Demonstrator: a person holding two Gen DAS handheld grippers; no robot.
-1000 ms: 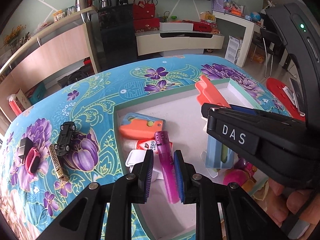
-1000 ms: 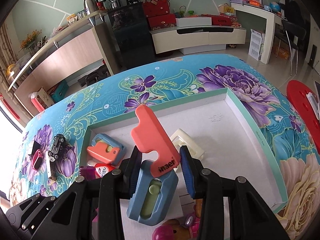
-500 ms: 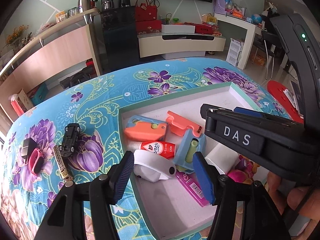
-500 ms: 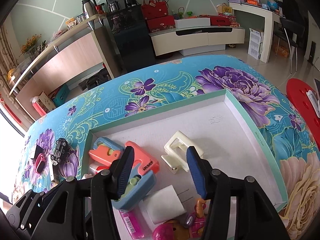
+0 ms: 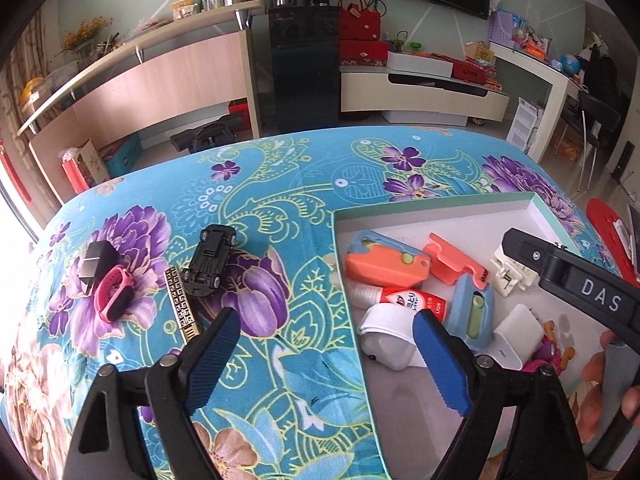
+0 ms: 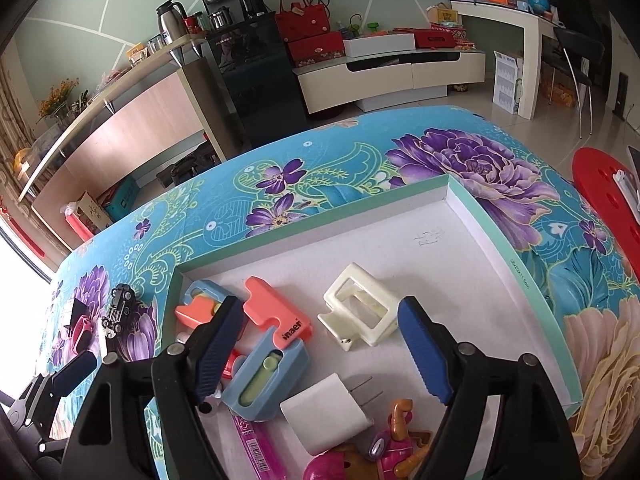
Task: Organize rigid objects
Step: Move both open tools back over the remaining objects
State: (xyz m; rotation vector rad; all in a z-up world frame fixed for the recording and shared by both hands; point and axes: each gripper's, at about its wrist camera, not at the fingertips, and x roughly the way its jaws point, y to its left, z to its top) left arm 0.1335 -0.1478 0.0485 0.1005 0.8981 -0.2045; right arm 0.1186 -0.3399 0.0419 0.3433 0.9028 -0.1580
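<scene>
While box (image 6: 496,220) holds cutters (image 6: 276,316), charger (image 6: 328,412), clip (image 6: 360,310)

Each hand-held gripper (image 5: 326,358) is black with ribbed blue pads (image 6: 420,354), silver screws and white "DAS" lettering

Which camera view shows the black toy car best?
The left wrist view shows the black toy car best: it lies large and unobstructed on the tablecloth, left of the box, underside up. In the right wrist view the car is small, near the left edge, and little detail can be seen.
</scene>
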